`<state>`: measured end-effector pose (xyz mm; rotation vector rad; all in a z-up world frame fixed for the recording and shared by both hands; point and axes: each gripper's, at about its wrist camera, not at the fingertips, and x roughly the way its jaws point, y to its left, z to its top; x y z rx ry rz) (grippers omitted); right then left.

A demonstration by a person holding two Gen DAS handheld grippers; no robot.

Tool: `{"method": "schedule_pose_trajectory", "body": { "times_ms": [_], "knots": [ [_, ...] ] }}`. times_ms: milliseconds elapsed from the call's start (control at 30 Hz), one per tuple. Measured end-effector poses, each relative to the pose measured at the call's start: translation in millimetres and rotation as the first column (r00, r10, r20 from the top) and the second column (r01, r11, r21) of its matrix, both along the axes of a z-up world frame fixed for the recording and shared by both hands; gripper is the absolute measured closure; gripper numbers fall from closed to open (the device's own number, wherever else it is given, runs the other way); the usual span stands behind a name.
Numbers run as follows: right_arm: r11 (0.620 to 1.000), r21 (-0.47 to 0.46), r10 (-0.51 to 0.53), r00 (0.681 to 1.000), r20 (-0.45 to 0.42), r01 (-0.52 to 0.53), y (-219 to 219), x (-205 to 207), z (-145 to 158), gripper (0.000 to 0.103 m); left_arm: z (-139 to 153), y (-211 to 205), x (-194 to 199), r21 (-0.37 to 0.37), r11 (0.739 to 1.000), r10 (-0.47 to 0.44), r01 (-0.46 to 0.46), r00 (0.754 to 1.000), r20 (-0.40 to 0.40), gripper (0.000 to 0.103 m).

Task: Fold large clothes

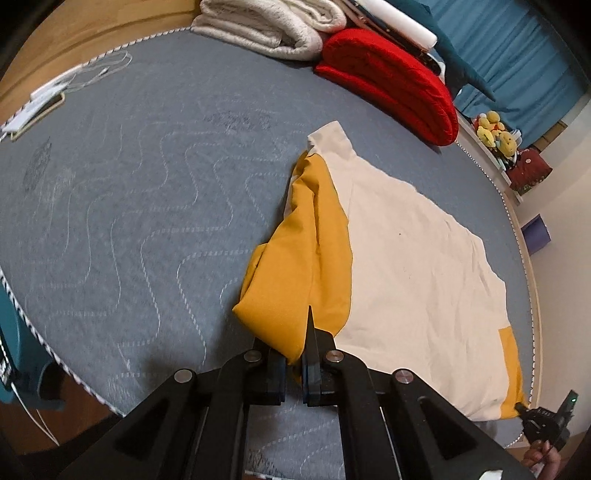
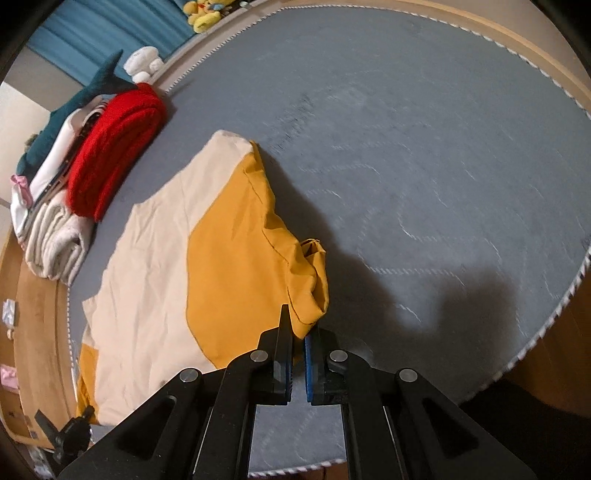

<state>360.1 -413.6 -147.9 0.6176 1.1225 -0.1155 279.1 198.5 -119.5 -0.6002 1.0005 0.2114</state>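
Observation:
A cream and mustard-yellow garment [image 1: 406, 266] lies spread on the grey mattress [image 1: 129, 203]. My left gripper [image 1: 293, 354] is shut on a bunched yellow sleeve [image 1: 299, 266], held just above the mattress. In the right wrist view the same garment [image 2: 147, 258] lies to the left, and my right gripper [image 2: 299, 332] is shut on a yellow sleeve [image 2: 258, 258] at its end. The other gripper shows at the garment's yellow hem corner in each view, at the lower right in the left wrist view [image 1: 546, 421] and the lower left in the right wrist view [image 2: 70, 428].
A folded red blanket [image 1: 391, 77] and a cream towel [image 1: 266, 26] lie at the mattress's far edge. A phone and white cable [image 1: 55, 92] lie at the far left. Plush toys [image 1: 495, 133] sit on a shelf by blue curtains. The wooden bed frame [image 2: 546, 62] rings the mattress.

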Motion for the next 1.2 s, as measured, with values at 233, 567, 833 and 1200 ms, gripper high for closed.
{"method": "schedule_pose_trajectory", "body": {
  "times_ms": [233, 567, 833, 1200],
  "knots": [
    [0.999, -0.043, -0.034, 0.985, -0.169, 0.027, -8, 2, -45, 0.082, -40, 10, 4, -0.074, 0.996, 0.042, -0.051, 0.992, -0.117, 0.095],
    [0.949, -0.31, -0.046, 0.997, 0.063, 0.063, 1, 0, 17, 0.075, -79, 12, -10, -0.303, 0.941, 0.091, -0.148, 0.977, -0.195, 0.064],
    [0.859, -0.365, 0.461, 0.854, 0.243, -0.36, 139, 15, 43, 0.075, -108, 5, -4, -0.412, 0.891, 0.135, -0.189, 0.978, -0.157, 0.063],
    [0.607, -0.396, 0.773, 0.627, 0.095, -0.689, 276, 11, -14, 0.075, -103, -8, 3, -0.366, 0.903, 0.233, -0.225, 0.972, -0.022, 0.073]
  ]
}}
